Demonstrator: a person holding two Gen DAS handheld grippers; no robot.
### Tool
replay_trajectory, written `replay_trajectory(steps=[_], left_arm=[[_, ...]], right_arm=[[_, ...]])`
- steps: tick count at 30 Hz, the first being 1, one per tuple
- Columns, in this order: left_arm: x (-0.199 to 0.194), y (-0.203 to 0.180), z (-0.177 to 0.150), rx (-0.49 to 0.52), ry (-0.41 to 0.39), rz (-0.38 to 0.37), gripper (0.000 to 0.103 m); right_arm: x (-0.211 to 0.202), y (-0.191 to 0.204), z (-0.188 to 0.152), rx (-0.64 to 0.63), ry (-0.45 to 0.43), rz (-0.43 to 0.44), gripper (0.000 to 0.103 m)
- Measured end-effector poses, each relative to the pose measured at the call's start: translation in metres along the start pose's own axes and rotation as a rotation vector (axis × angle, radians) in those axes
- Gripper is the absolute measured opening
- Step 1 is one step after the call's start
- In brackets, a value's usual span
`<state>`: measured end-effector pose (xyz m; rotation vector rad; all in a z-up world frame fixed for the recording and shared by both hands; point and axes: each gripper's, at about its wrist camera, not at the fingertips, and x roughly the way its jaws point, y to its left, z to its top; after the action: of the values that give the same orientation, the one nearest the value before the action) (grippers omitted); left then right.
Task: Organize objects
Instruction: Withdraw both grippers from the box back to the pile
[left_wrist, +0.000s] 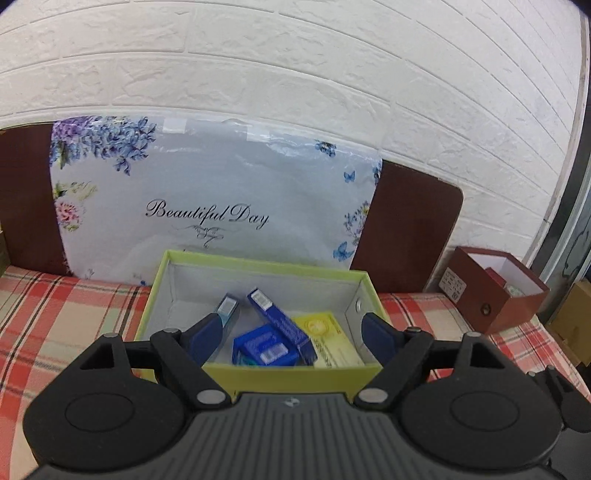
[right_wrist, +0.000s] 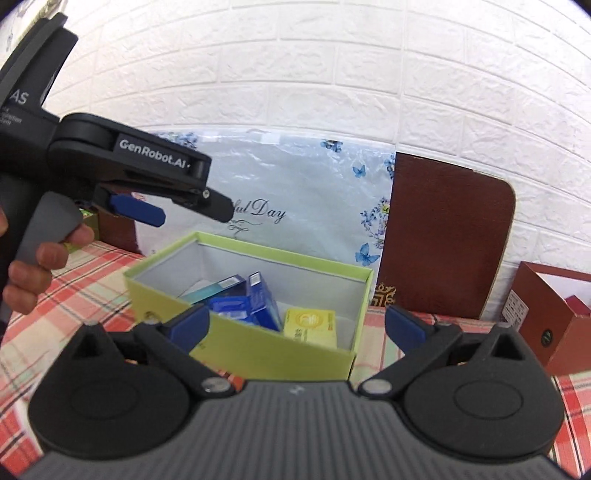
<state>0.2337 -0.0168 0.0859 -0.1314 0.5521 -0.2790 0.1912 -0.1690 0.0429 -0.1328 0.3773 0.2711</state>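
Your one green box (left_wrist: 258, 376) sits on the plaid bed, long axis left to right. Inside lie three blue packets and one yellow packet (left_wrist: 332, 343). Left gripper (left_wrist: 291, 338) and right gripper (right_wrist: 295, 328) fingers stand apart, empty.

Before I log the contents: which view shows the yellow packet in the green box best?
The left wrist view: the yellow packet lies almost fully visible inside the green box. In the right wrist view the box's near wall hides the packet's lower part.
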Motion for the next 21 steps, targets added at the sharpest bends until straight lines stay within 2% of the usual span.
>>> replay_trajectory(steps=[4, 9, 13, 21], left_arm=[[-0.041, -0.011, -0.039, -0.003, 0.002, 0.019, 0.087], [-0.073, -0.016, -0.087, 0.011, 0.033, 0.082, 0.088], [-0.085, -0.014, -0.117, 0.009, 0.062, 0.159, 0.088], [-0.090, 0.001, -0.152, -0.031, 0.147, 0.206, 0.088]], right_arm=[[-0.046, 0.003, -0.020, 0.037, 0.001, 0.020, 0.103], [-0.080, 0.009, -0.053, 0.084, 0.058, 0.012, 0.103], [-0.100, 0.020, -0.081, 0.095, 0.101, -0.002, 0.103], [-0.117, 0.036, -0.124, 0.158, 0.209, 0.010, 0.103]])
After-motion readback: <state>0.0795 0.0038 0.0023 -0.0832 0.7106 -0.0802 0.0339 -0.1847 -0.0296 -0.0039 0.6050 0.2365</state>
